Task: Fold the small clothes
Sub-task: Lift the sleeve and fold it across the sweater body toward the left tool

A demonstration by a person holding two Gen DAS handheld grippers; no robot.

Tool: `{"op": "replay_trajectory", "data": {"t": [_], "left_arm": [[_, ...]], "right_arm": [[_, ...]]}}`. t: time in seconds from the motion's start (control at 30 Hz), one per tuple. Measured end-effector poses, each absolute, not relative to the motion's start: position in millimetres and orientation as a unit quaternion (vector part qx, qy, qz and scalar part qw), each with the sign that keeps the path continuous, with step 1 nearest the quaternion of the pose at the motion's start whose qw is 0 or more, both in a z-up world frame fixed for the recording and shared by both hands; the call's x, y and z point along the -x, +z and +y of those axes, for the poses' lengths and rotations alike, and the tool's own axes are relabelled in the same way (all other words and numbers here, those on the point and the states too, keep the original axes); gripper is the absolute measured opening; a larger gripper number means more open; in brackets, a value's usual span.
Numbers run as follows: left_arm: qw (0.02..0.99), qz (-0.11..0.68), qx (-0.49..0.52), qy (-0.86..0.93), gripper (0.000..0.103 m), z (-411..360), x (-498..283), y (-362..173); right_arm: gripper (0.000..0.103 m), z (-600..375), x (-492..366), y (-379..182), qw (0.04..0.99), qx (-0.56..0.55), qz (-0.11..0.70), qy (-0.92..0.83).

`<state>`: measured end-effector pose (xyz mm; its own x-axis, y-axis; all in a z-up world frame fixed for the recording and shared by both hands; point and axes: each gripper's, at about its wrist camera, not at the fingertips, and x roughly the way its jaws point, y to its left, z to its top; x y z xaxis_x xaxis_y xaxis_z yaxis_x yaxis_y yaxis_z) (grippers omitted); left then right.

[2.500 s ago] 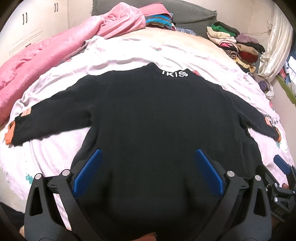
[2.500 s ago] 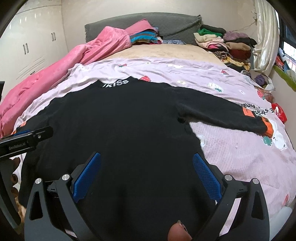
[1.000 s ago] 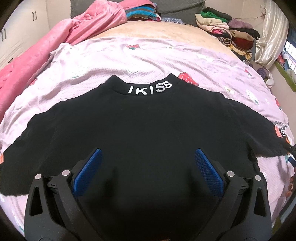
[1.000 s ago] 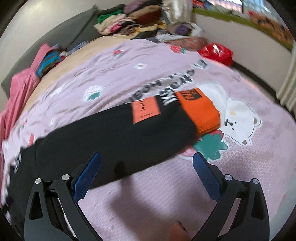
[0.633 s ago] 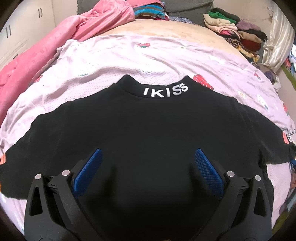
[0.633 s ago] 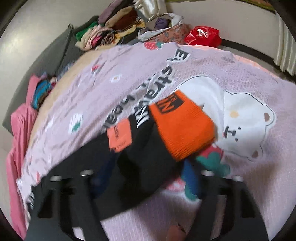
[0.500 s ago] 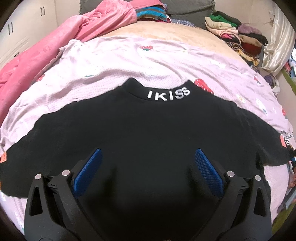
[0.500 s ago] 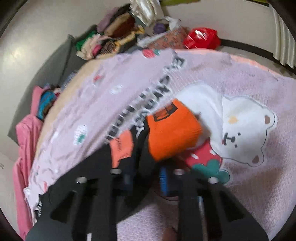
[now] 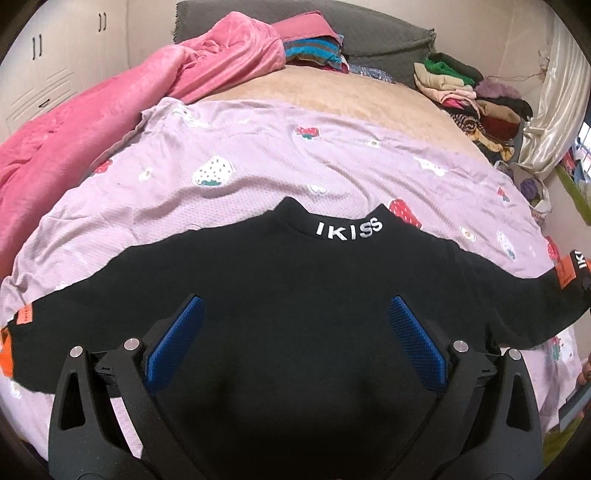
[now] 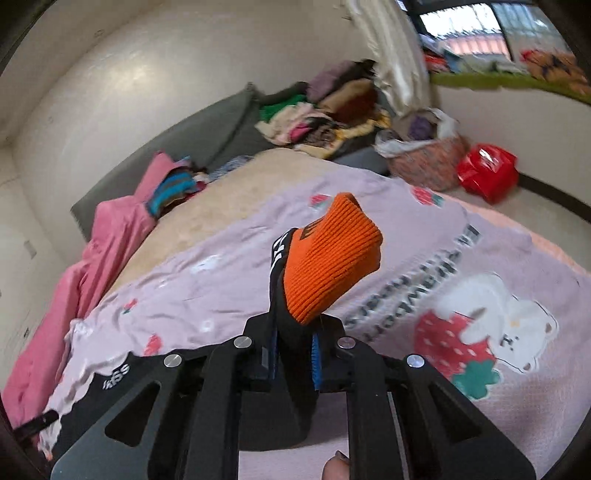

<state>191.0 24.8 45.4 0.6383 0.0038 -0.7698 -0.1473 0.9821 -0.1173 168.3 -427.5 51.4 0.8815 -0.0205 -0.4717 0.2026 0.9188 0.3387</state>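
Observation:
A black sweater with "IKISS" on its collar lies flat on the lilac sheet, sleeves spread sideways. My left gripper hovers open over the sweater's body, nothing between its blue pads. In the right wrist view my right gripper is shut on the sweater's right sleeve, just behind the orange cuff, which sticks up above the bed. That raised sleeve end with its orange patch shows at the left wrist view's right edge. The left sleeve's orange cuff rests on the sheet.
A pink blanket is heaped along the bed's left side. Folded clothes are piled at the far right by the grey headboard. A patterned bag and a red bag sit on the floor by the wall.
My right gripper went from wide open above the right sleeve to shut on it near the orange cuff, and lifted it off the bed. The left gripper drew back and up, still open.

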Motion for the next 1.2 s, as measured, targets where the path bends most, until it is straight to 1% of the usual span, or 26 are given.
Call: {"op": "replay_trajectory", "data": {"t": [0.17, 0.6, 1.2], "left_arm": [[0.902, 0.419, 0.098, 0.036, 0.094, 39, -186, 51], [0.899, 0.417, 0.129, 0.024, 0.094, 72, -172, 50], [0.882, 0.417, 0.217, -0.031, 0.094, 106, -169, 24]], "right_arm": [[0.012, -390, -170, 68, 0.957, -0.172, 0.231, -0.021], [0.012, -298, -177, 84, 0.961, -0.126, 0.241, 0.045], [0.012, -195, -180, 60, 0.956, -0.054, 0.267, 0.106]]}}
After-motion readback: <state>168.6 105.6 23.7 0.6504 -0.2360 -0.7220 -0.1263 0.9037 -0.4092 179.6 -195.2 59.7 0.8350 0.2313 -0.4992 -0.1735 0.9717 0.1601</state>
